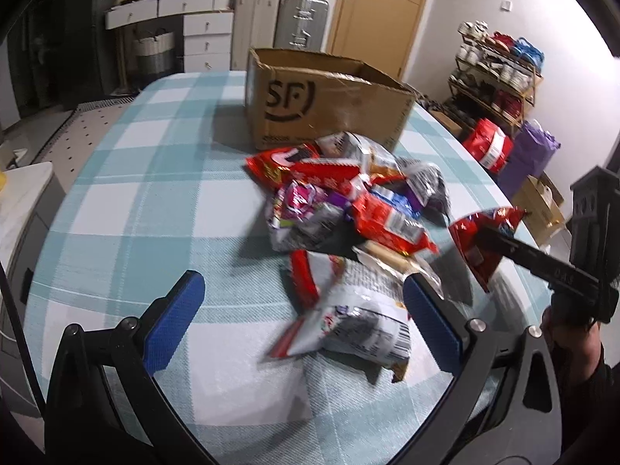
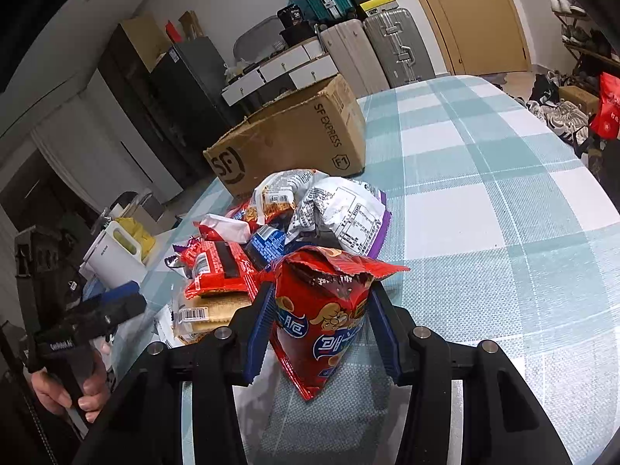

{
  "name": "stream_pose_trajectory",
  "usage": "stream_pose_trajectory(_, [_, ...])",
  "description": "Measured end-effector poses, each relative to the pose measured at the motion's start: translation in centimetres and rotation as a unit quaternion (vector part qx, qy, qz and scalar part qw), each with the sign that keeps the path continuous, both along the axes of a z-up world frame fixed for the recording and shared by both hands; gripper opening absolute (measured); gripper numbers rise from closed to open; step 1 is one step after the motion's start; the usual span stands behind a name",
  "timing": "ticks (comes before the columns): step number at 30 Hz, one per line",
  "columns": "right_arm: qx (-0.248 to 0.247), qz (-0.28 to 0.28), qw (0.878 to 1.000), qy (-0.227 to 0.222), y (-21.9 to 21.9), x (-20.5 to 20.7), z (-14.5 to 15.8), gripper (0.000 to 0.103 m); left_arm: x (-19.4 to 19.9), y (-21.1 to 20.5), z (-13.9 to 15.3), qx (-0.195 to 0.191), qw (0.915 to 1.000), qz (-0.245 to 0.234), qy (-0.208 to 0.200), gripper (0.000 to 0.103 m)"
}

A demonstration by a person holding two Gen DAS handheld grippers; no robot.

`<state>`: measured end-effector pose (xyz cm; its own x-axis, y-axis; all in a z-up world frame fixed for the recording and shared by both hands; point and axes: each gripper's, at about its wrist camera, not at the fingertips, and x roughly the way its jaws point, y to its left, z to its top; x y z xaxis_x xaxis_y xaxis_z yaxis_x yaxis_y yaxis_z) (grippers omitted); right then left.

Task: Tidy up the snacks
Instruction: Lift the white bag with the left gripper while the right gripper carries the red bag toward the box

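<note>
Right tongs [image 2: 321,325]: clamped on a red snack bag [image 2: 321,310], lifted just clear of the bench [image 2: 484,232].
Left tongs [image 1: 302,321]: spread wide, empty, hovering over a silver packet [image 1: 360,321].
Snack pile [image 1: 348,201]: heaped on the bench just in front of the cardboard box [image 1: 321,104].
Progress: early, judging by the pile; the box interior is hidden.
Left to do: nearly every packet.
Around: suitcases [image 2: 395,46] and a door [image 1: 379,7] behind.
In the way: the box's near wall.

- A silver suitcase [image 1: 303,23] stands at the top centre, beside a wooden door [image 1: 381,7].
- A shoe rack [image 1: 498,77] is at the upper right.
- White drawers [image 1: 207,38] are at the upper left.
</note>
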<state>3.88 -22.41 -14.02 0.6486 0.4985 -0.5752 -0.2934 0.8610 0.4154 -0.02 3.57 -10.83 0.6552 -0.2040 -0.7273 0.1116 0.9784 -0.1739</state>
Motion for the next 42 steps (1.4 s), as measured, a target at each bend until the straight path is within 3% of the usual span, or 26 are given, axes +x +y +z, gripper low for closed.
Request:
stream_pose_trajectory(21, [0.005, -0.001, 1.0, -0.001, -0.6, -0.6, 0.1, 0.048, 1.1, -3.6, -2.6, 0.015, 0.9978, -0.054, 0.035, 0.101])
stream_pose_trajectory(23, [0.006, -0.002, 1.0, -0.001, -0.6, -0.6, 0.0, 0.048, 1.3, -3.7, -3.2, 0.014, 0.9971, -0.061, 0.044, 0.093])
stream_pose_trajectory(25, [0.007, -0.003, 1.0, 0.0, -0.7, -0.6, 0.0, 0.048, 1.6, -3.7, -3.9, 0.001, 0.9957, -0.069, 0.062, 0.077])
stream_pose_trajectory(27, [0.007, -0.004, 1.0, 0.001, -0.8, -0.6, -0.1, 0.048, 1.6, -3.4, -4.1, -0.027, 0.9945, -0.077, 0.065, 0.071])
stream_pose_trajectory(29, [0.007, -0.005, 1.0, 0.001, -0.9, -0.6, -0.1, 0.048, 1.6, -3.3, -4.1, -0.031, 0.9945, -0.081, 0.059, 0.067])
stream_pose_trajectory(31, [0.007, -0.006, 1.0, 0.003, -0.9, -0.6, -0.2, 0.048, 1.5, -3.1, -3.9, -0.034, 0.9944, -0.085, 0.052, 0.057])
stream_pose_trajectory(36, [0.007, -0.005, 1.0, 0.001, -0.8, -0.7, -0.1, 0.048, 1.3, -3.1, -3.5, -0.029, 0.9944, -0.092, 0.044, 0.052])
stream_pose_trajectory(42, [0.003, -0.001, 1.0, -0.003, -0.4, -0.8, 0.3, 0.048, 0.3, -2.5, -3.3, -0.05, 0.9934, -0.093, 0.046, 0.051])
